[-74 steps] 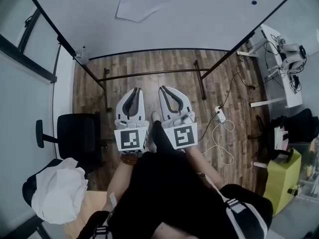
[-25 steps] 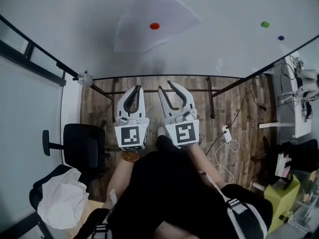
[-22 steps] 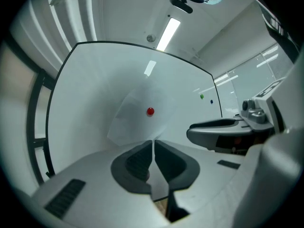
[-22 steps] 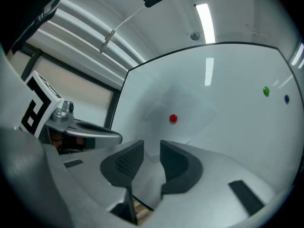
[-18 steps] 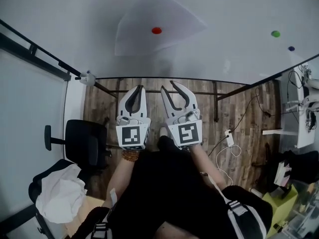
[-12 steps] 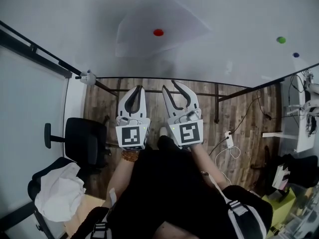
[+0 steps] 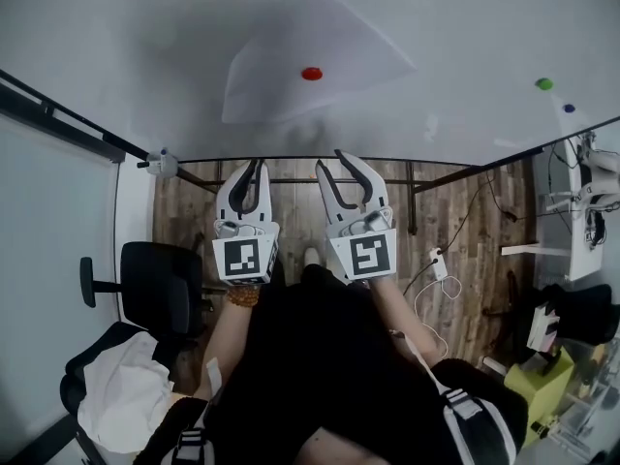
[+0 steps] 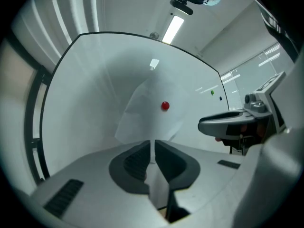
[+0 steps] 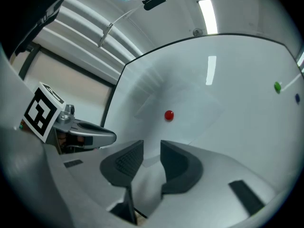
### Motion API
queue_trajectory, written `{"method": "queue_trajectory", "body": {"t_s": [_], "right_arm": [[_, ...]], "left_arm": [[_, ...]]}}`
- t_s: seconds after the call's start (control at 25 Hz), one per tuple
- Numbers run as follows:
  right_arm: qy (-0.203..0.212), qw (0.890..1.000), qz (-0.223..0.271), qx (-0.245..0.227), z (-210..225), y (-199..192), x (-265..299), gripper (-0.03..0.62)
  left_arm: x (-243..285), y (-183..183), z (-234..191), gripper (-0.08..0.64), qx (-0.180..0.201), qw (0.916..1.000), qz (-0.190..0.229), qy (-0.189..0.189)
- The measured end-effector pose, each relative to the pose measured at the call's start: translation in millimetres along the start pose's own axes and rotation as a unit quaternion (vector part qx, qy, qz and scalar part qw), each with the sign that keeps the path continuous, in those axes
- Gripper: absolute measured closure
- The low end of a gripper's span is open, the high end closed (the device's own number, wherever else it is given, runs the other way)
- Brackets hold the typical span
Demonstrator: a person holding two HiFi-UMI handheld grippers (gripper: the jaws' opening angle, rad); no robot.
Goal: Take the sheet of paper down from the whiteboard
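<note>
The white sheet of paper (image 7: 291,80) hangs tilted on the whiteboard (image 7: 116,46), pinned by a red magnet (image 7: 311,74). Both grippers point level at the board, short of it and below the sheet. My left gripper (image 7: 254,167) has its fingertips almost touching, nothing between them. My right gripper (image 7: 337,163) stands open and empty. In the left gripper view the paper (image 8: 142,118) and red magnet (image 8: 165,106) lie ahead of the left gripper (image 8: 153,144). The right gripper view shows the magnet (image 9: 168,115) above the right gripper (image 9: 152,148).
A green magnet (image 7: 544,83) and a blue magnet (image 7: 568,108) sit on the board at the right. Below are the board's black stand bars (image 7: 291,180), a wooden floor (image 7: 455,231) with a cable and power strip (image 7: 436,264), a black chair (image 7: 160,284) and white cloth (image 7: 126,405).
Both grippers have moved closer to the whiteboard, and the left one has shifted a little to the left. The paper looms larger. The jaws look the same.
</note>
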State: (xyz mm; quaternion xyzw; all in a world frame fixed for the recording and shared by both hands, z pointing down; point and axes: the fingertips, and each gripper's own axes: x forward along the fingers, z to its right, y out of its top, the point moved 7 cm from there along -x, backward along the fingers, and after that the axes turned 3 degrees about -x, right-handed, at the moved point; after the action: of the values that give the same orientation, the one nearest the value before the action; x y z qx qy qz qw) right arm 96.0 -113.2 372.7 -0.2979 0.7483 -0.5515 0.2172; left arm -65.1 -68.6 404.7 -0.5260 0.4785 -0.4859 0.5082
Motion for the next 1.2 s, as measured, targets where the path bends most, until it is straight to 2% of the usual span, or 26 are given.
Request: {"method": "queue_trajectory", "body": {"t_s": [0.28, 0.48, 0.6, 0.84, 1.2], "right_arm": [[-0.031, 0.999, -0.005, -0.006, -3.9, 14.0, 18.6, 0.479], [-0.045, 0.999, -0.008, -0.021, -9.2, 22.2, 32.3, 0.477], [-0.054, 0.998, -0.01, -0.024, -14.3, 26.9, 38.9, 0.477], [-0.07, 0.997, -0.02, -0.033, -20.0, 31.5, 48.6, 0.477], [-0.098, 0.994, -0.032, -0.034, -17.9, 33.0, 55.1, 0.476]], "left_arm": [[16.1, 6.3, -33.7, 0.514, -0.005, 0.9998, 0.006, -0.018], [25.7, 3.5, -61.2, 0.467, -0.036, 0.9989, 0.006, -0.03], [30.3, 3.9, -76.5, 0.444, -0.04, 0.9984, 0.004, -0.038], [43.2, 5.5, -93.2, 0.425, -0.055, 0.9956, 0.002, -0.076], [66.5, 12.6, -92.4, 0.42, -0.061, 0.989, 0.009, -0.134]]}}
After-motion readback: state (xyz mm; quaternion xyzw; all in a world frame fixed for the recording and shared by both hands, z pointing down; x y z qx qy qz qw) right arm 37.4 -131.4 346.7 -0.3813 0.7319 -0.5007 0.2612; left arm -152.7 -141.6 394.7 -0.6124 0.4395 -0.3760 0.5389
